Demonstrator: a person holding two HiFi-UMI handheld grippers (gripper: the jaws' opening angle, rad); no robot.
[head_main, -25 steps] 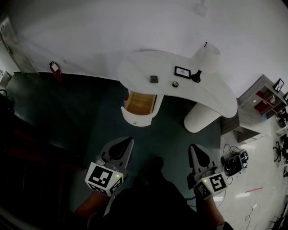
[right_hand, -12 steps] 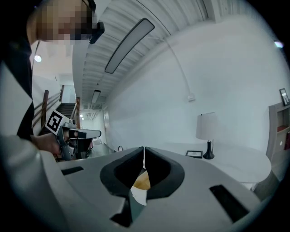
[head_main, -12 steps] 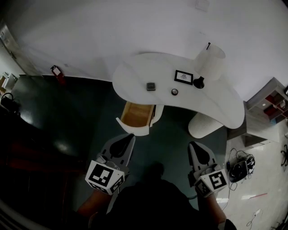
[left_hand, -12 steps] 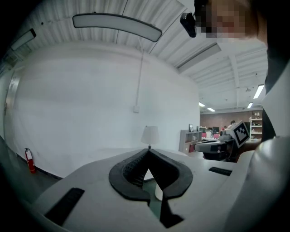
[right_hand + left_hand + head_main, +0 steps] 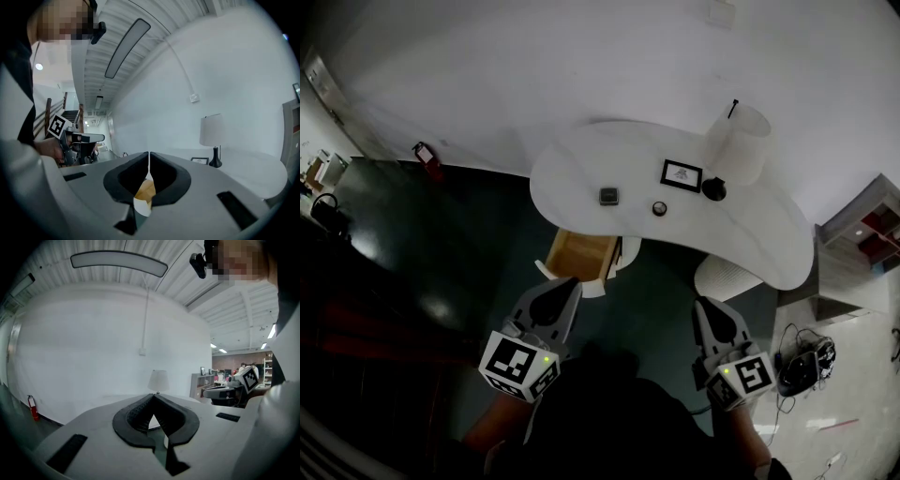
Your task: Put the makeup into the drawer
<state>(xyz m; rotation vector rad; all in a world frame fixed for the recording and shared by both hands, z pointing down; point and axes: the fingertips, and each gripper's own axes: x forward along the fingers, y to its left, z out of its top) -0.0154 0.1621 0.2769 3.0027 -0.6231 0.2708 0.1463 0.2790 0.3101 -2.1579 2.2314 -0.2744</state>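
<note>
Now, starting at your far left, one red fire extinguisher (image 5: 425, 156) stands where the dark floor (image 5: 478, 244) meets the wall, well apart from the table.

Your left gripper (image 5: 569, 286) is clenched. Its jaw tips meet with nothing between them, and in the head view they sit just beside the white front of the drawer.

One drawer (image 5: 581, 251) hangs open under the left end of the one curved white table (image 5: 581, 173), and its wooden bottom shows.

Two pieces of makeup lie on the tabletop above it, both well apart from either gripper. The square dark compact (image 5: 608, 196) is the one nearer the drawer. The small round case (image 5: 659, 208) lies to its right.

Further right on the table stands one framed picture (image 5: 682, 174). Next to that is one lamp (image 5: 714, 188) with a black base and a pale shade, on the wall side of the table.

Your right gripper (image 5: 704, 306) is clenched too, its tips pressed together on nothing. In its own view the drawer's wood shows through the gap below the tips.

One white cylindrical pedestal (image 5: 727, 275) under the table's right part stands just beyond that gripper.

Dark floor lies between you and the table.

At the far right you have one shelf unit (image 5: 862, 225), and a tangle of cables (image 5: 802, 366) lies on the pale floor.
</note>
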